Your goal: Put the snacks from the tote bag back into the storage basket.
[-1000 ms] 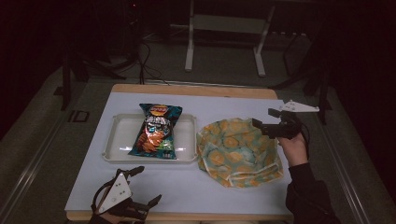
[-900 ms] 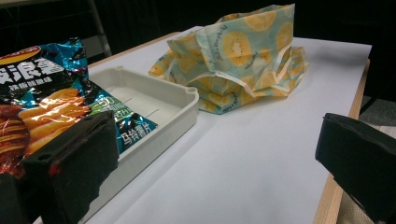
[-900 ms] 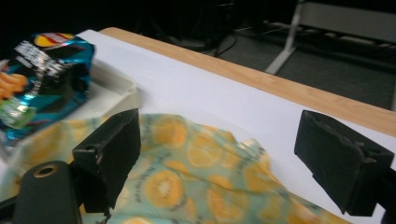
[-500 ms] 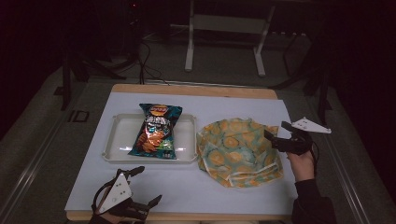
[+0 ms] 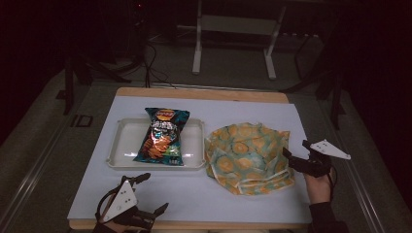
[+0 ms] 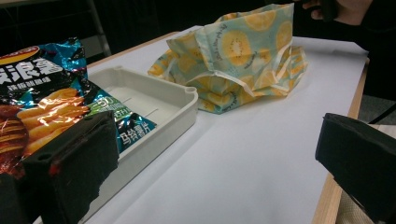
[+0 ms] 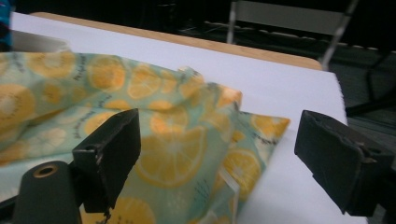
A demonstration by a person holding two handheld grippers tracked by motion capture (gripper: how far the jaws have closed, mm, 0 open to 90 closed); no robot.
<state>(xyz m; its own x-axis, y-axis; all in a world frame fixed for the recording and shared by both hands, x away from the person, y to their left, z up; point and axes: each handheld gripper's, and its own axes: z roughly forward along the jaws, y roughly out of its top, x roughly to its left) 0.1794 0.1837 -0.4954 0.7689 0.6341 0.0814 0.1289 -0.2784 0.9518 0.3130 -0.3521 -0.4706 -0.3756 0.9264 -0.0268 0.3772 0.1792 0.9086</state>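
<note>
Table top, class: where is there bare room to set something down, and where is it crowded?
Free: the strip between the tray and the near edge, from the left gripper toward the right gripper; also the far strip behind the chip bag and fruit-print bag. Crowded: the middle, where tray and fruit-print bag nearly meet.

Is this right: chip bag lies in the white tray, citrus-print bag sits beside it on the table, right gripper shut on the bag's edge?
Not quite. The right gripper is not shut on the citrus-print bag: the right gripper view shows its jaws wide apart at the bag's corner, holding nothing. The rest stands: the chip bag lies in the white tray, and the citrus-print bag sits beside it on the table.
</note>
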